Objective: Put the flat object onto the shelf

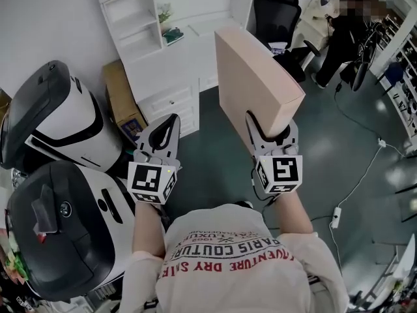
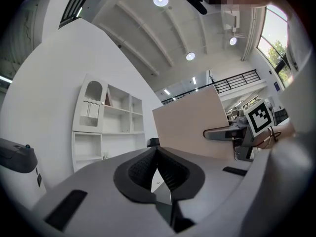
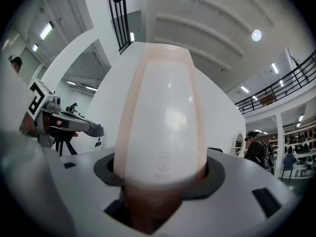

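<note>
A flat beige box (image 1: 254,77) stands on edge in my right gripper (image 1: 270,128), whose two fingers are shut on its lower end. In the right gripper view its pale narrow edge (image 3: 160,117) rises from between the jaws of my right gripper (image 3: 160,177). My left gripper (image 1: 163,135) hovers to the left of it at about the same height, holding nothing. In the left gripper view my left gripper (image 2: 157,154) has its pads meeting at the tips. The white shelf (image 1: 140,25) stands ahead against the wall, and the same shelf (image 2: 106,127) shows left of the box (image 2: 190,125).
Two white machines with black panels (image 1: 58,116) (image 1: 58,233) stand close on my left. A cardboard box (image 1: 124,100) leans beside a white drawer cabinet (image 1: 169,100). A black office chair (image 1: 277,18) and a person (image 1: 345,38) are at the back right. A power strip (image 1: 337,217) lies on the floor.
</note>
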Action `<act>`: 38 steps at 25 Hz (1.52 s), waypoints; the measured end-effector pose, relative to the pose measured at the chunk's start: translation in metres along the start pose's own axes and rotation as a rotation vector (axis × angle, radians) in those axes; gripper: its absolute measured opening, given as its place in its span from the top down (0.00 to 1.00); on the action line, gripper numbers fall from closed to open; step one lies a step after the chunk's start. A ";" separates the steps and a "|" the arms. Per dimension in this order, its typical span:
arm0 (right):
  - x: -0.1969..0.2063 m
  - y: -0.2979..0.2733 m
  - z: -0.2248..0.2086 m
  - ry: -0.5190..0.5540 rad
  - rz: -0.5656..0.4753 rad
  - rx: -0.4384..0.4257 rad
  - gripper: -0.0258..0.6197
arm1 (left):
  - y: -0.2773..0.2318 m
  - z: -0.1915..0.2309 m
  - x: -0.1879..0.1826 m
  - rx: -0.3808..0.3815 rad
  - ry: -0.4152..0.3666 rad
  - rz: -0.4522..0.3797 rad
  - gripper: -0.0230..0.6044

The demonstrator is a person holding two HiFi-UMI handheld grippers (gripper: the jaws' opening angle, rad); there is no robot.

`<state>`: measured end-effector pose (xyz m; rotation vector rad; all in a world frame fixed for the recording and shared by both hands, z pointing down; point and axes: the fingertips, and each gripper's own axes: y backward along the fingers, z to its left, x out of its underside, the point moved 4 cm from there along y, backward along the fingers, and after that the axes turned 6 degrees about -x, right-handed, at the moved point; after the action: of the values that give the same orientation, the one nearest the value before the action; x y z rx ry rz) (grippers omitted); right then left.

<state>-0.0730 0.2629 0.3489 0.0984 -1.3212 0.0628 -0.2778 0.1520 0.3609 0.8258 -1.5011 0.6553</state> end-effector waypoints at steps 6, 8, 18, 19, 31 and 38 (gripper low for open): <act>0.011 -0.023 -0.012 -0.009 0.008 -0.029 0.50 | -0.018 0.004 0.010 -0.015 0.011 0.019 0.94; 0.018 -0.039 -0.020 -0.023 0.007 -0.049 0.50 | -0.028 0.007 0.014 -0.034 0.012 0.022 0.94; 0.055 -0.150 -0.100 -0.052 -0.019 -0.205 0.50 | -0.127 0.013 0.027 -0.202 -0.013 0.055 0.94; 0.058 -0.164 -0.110 -0.052 -0.023 -0.226 0.50 | -0.140 0.013 0.027 -0.222 -0.019 0.061 0.94; 0.075 -0.301 -0.239 -0.028 -0.045 -0.419 0.50 | -0.304 -0.005 0.010 -0.393 -0.045 0.062 0.94; 0.069 -0.352 -0.265 -0.026 -0.090 -0.476 0.50 | -0.352 -0.002 -0.003 -0.439 -0.074 0.054 0.94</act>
<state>0.2350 -0.0595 0.3384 -0.2468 -1.3245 -0.3296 0.0080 -0.0512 0.3346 0.4767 -1.6586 0.3155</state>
